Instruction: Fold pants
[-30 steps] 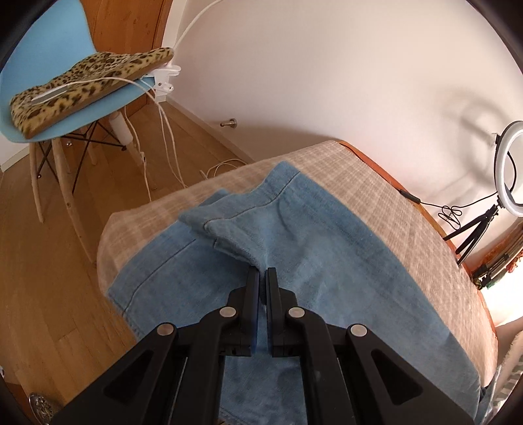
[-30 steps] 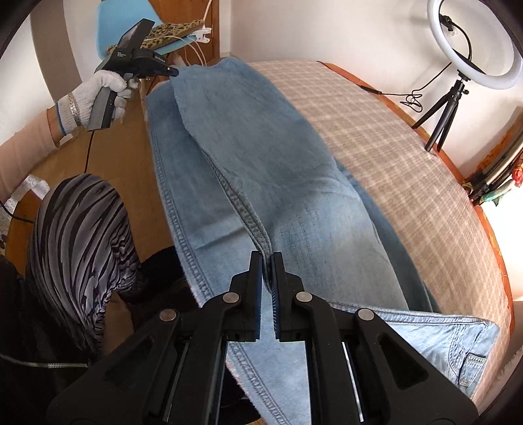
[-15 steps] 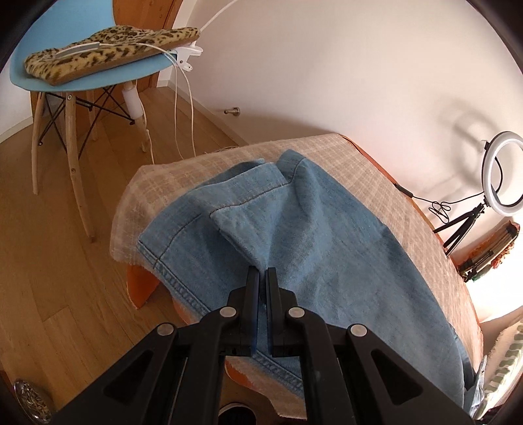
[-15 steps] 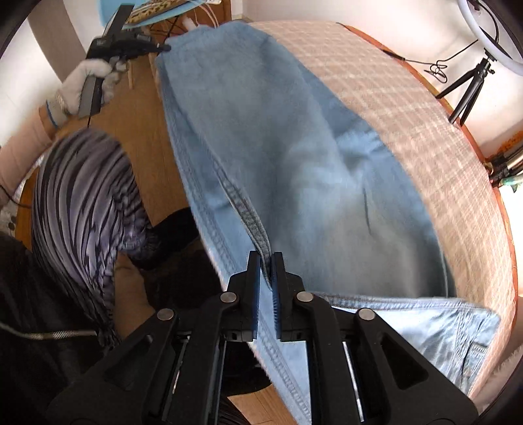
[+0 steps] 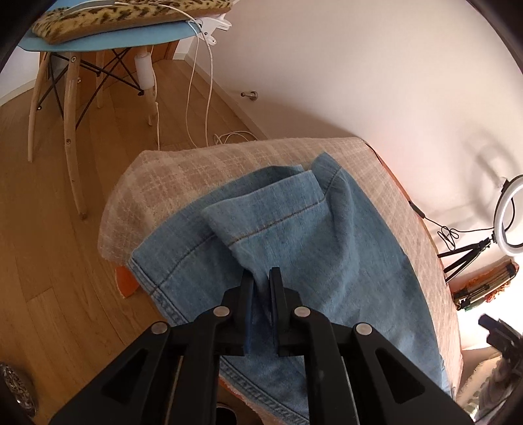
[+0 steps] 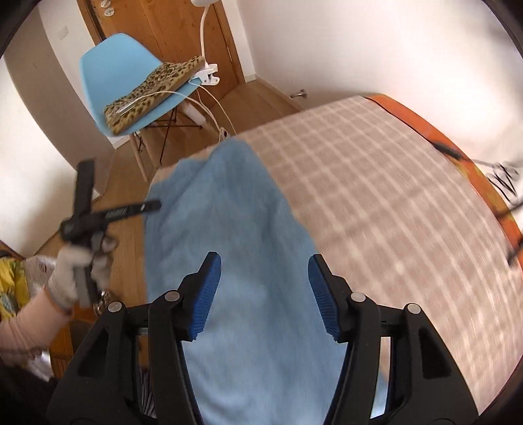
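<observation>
Light blue denim pants (image 5: pixel 310 235) lie along a bed with a beige checked cover (image 5: pixel 157 176). One leg end is folded back, its hem uppermost. My left gripper (image 5: pixel 261 274) pinches a raised fold of that leg just behind the hem; its jaws are starting to open, and the cloth still stands between the pads. In the right wrist view, which is motion-blurred, my right gripper (image 6: pixel 264 261) hovers over the pants (image 6: pixel 228 212) with its jaws opening wide and nothing between its blue pads (image 6: pixel 206 294). A gloved hand (image 6: pixel 70 271) holds the left gripper at the pants' left edge.
A blue chair (image 6: pixel 124 65) with a leopard cushion (image 5: pixel 108 19) stands on the wooden floor (image 5: pixel 49 229) beyond the bed's end, white cables (image 5: pixel 196 81) hanging from it. A ring light on a tripod (image 5: pixel 508 215) stands at the right by the wall. The checked cover (image 6: pixel 376 163) is bare right of the pants.
My right gripper let go of the pants' seam, opened wide and swept along the pants toward the hem end. The left gripper sank a little with its fold, and its jaws parted slightly.
</observation>
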Demonstrator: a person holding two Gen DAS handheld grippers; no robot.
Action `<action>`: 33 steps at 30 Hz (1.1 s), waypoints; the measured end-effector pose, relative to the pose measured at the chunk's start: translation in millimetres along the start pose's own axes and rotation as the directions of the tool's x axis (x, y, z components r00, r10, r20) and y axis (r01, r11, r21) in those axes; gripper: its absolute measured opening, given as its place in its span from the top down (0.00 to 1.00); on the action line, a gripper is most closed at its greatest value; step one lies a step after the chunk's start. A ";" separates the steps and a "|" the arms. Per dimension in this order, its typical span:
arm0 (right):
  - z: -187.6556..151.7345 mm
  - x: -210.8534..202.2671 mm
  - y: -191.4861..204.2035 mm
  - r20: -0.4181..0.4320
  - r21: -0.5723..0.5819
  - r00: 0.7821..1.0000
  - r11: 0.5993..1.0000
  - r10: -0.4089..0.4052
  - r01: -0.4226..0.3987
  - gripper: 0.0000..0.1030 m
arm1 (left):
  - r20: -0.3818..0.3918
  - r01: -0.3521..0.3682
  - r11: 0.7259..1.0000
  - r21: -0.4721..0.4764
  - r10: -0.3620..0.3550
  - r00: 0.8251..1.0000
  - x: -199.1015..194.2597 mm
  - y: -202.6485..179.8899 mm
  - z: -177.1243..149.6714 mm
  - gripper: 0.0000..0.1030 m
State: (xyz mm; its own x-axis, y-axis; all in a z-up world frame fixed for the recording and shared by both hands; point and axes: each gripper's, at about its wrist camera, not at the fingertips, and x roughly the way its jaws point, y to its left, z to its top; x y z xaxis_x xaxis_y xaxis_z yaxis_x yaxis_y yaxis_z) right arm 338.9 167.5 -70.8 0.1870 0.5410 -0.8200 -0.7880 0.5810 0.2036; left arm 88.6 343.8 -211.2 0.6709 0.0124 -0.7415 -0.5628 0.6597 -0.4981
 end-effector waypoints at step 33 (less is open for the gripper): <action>106.1 138.6 66.3 -0.029 -0.140 0.999 0.990 0.028 -0.031 0.80 | 0.103 0.059 0.998 0.004 -0.060 0.993 -41.2 28.7 -22.4 1.00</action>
State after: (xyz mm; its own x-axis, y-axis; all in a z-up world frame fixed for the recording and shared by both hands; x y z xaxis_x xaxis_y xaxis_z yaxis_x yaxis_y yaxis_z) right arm 374.8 345.5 -114.2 0.1479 0.5387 -0.8294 -0.8678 0.4730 0.1524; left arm 34.0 345.4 -205.0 0.7495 0.0506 -0.6601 -0.5198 0.6624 -0.5395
